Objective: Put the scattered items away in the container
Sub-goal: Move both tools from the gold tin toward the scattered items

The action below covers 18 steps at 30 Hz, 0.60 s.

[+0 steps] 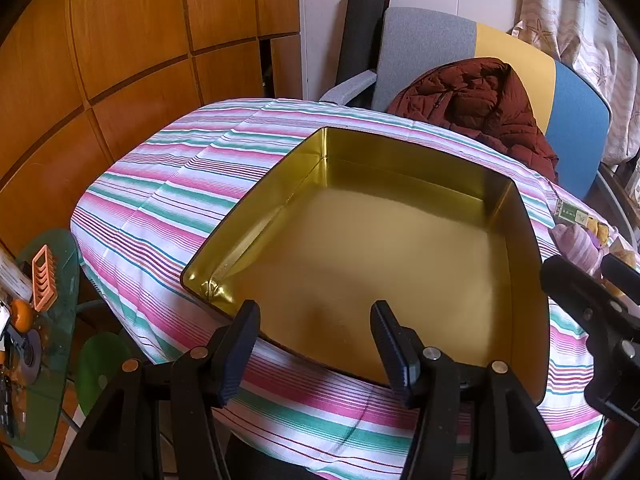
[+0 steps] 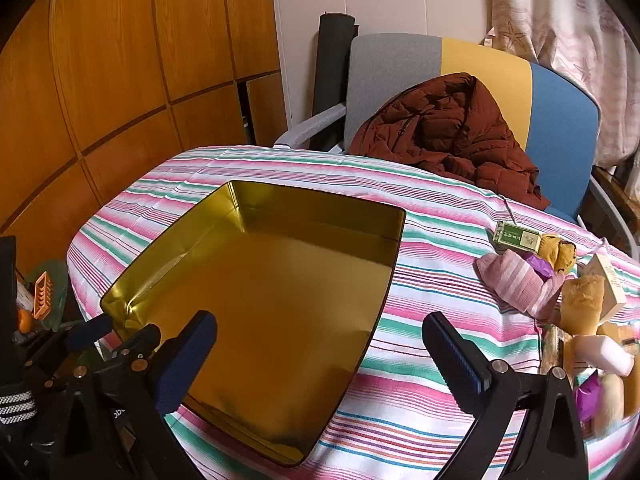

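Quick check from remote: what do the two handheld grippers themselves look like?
Both the left gripper and right gripper have black angular frames with silver pivot bolts and dark blue ribbed finger pads. In the right wrist view, a black-and-white striped cuff shows beside the left one.

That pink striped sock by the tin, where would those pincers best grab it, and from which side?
Probably the sock's rounded end nearest the gold tin, coming from above on the tin side. It lies flat on the tablecloth with that end free, while its far end is crowded by the snack pile. The right gripper is open and empty.
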Tool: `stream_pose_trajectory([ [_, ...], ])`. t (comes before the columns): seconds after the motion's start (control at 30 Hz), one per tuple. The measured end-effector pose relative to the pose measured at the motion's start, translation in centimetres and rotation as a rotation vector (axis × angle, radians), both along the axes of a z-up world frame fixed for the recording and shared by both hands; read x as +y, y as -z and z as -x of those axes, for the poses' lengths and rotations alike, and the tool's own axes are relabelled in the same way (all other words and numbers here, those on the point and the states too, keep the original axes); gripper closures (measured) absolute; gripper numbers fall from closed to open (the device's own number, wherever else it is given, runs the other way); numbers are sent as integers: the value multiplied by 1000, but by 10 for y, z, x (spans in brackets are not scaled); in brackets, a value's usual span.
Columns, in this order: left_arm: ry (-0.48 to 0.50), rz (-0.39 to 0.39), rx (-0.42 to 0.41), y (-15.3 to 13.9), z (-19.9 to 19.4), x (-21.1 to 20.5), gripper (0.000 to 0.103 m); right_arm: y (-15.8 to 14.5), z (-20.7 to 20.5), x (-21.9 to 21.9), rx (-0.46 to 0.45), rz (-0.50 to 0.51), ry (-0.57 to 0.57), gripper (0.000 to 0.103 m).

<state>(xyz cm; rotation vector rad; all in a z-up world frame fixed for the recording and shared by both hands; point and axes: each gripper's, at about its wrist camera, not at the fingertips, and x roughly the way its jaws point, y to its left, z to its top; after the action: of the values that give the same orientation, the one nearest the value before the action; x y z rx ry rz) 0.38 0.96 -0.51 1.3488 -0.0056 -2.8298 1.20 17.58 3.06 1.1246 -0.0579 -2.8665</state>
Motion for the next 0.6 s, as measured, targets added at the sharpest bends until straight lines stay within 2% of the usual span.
stream_pose_trajectory([
  [0.23, 12, -37, -6, 0, -1, 3, 45, -3, -8, 8, 28, 43, 10, 0],
  [0.4, 40, -62, 25, -1, -8, 10, 45, -5, -18, 17, 56, 57, 20, 0],
  [0.6, 108, -20, 56, 1, -19, 28, 45, -3, -27, 41, 57, 82, 56, 0],
])
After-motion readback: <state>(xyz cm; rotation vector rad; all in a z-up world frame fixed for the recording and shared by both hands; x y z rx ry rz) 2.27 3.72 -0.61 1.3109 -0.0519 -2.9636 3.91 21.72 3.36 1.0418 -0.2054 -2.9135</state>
